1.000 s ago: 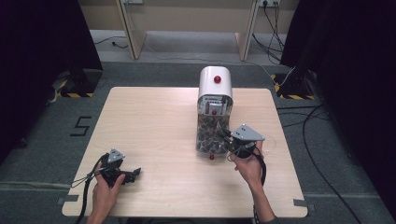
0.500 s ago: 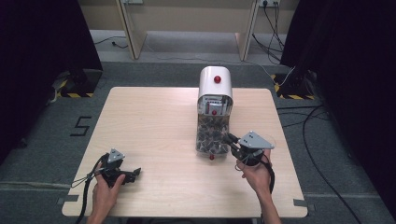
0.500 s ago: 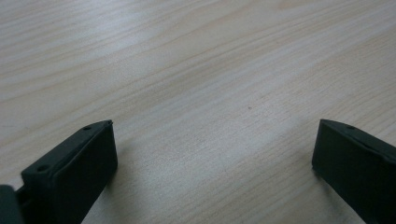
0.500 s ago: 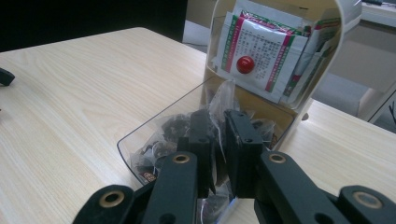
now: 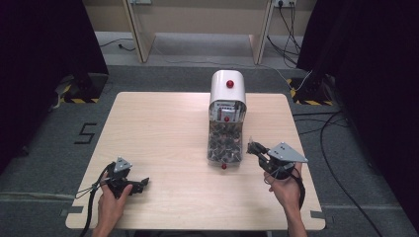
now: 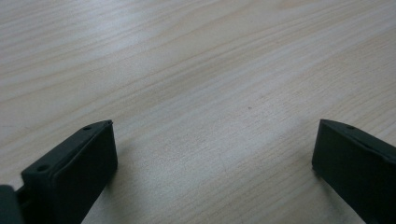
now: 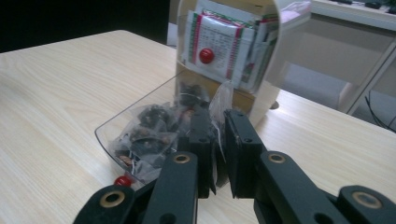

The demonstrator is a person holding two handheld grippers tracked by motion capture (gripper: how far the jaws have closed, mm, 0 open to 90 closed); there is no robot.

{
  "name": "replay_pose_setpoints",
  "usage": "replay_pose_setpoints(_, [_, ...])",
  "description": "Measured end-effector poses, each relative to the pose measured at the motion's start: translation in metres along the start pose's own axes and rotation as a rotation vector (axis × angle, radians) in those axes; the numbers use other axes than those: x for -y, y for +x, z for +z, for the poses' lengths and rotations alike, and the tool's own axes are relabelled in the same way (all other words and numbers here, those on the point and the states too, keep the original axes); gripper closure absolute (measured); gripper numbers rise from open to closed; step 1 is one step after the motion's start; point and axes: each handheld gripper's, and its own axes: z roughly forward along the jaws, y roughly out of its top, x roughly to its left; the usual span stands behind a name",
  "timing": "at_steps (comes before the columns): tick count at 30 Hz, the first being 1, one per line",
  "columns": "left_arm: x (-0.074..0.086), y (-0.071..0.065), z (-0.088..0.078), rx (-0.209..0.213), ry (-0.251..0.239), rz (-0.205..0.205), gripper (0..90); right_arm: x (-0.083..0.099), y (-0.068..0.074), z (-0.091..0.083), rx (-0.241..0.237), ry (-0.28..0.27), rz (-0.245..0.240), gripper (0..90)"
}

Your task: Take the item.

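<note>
The right tool (image 5: 253, 147) pinches a small clear packet (image 7: 219, 105) between its jaws, held just beside the open clear drawer (image 7: 140, 126) of the white dispenser (image 5: 228, 89) — a drawer heaped with more dark-filled packets. A red knob (image 7: 122, 180) sits at the drawer's front. The left tool (image 5: 143, 182) rests low near the table's (image 5: 163, 123) front left corner, its jaws spread wide over bare wood — well apart from the dispenser

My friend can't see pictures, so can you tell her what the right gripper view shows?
The right tool pinches a small clear packet pulled from a clear tray of packets. Behind it stands a white dispenser with red knobs, on a light wooden table.
</note>
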Motion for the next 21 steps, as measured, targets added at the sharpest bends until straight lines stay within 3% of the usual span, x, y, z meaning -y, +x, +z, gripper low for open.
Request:
replay_pose_setpoints(11, [0.000, 0.000, 0.000, 0.000, 0.000, 0.000, 0.0, 0.003, -0.016, -0.013, 0.048, -0.010, 0.016, 82.8])
replay_pose_setpoints(21, [0.000, 0.000, 0.000, 0.000, 0.000, 0.000, 0.0, 0.009, -0.042, -0.029, 0.122, -0.024, 0.063, 84.0])
